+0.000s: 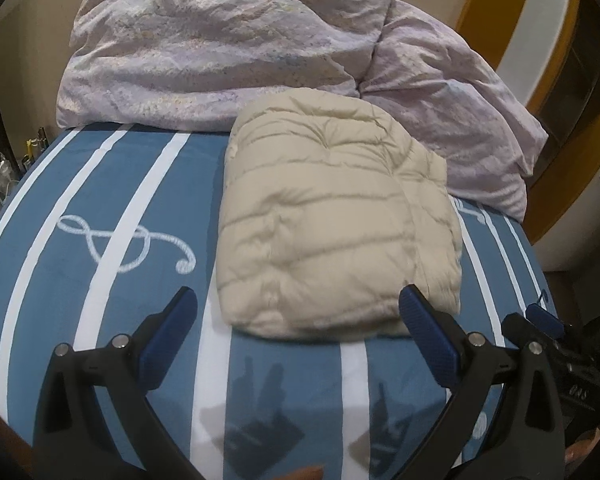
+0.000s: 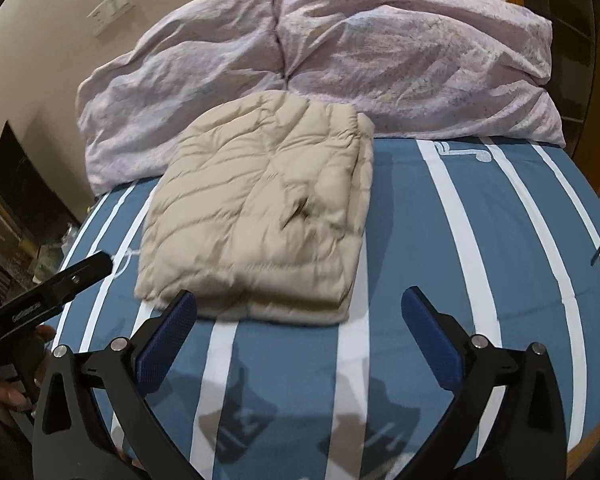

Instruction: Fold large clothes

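jacket: cream puffer jacket (image 1: 332, 232), folded up on the bed (image 1: 100, 280), far edge touching the lilac duvet (image 1: 220, 48)
hidden: underside layers, can't see 'em
room: striped sheet open both sides
left gripper (image 1: 298, 312): fingers wide, holding nothing
right gripper (image 2: 298, 312): same, wide and free

Matt quilted puffy jacket (image 1: 332, 216), smooth striped cotton bedsheet (image 1: 140, 280), crinkled duvet (image 1: 220, 48)

Dim warm light, fisheye-bowed edges, soft blur
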The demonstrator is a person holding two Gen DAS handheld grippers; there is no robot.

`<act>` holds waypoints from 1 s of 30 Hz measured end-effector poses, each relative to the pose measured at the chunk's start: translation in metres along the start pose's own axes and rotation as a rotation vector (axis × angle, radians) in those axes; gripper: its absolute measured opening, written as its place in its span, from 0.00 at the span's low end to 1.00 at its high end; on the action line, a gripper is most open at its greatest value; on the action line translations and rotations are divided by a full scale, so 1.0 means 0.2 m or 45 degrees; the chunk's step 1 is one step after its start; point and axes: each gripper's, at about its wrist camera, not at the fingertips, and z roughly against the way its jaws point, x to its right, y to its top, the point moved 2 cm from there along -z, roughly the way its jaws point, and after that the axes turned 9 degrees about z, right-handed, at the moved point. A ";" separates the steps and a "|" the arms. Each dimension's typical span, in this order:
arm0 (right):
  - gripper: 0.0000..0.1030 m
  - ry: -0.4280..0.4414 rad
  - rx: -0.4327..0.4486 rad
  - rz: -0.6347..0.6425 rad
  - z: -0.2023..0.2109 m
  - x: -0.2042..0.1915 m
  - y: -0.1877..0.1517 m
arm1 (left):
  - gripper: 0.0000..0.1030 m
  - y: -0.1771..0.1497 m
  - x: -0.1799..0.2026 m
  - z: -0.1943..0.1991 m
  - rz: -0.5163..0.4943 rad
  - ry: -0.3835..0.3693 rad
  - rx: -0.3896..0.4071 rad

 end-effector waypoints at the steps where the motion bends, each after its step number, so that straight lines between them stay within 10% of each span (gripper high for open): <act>1: 0.99 0.007 0.002 0.007 0.02 -0.02 -0.02 | 0.98 -0.01 0.00 0.01 -0.002 0.002 -0.002; 30: 0.99 0.129 -0.026 -0.025 0.19 -0.11 -0.20 | 0.98 -0.27 0.00 0.23 -0.004 -0.053 -0.018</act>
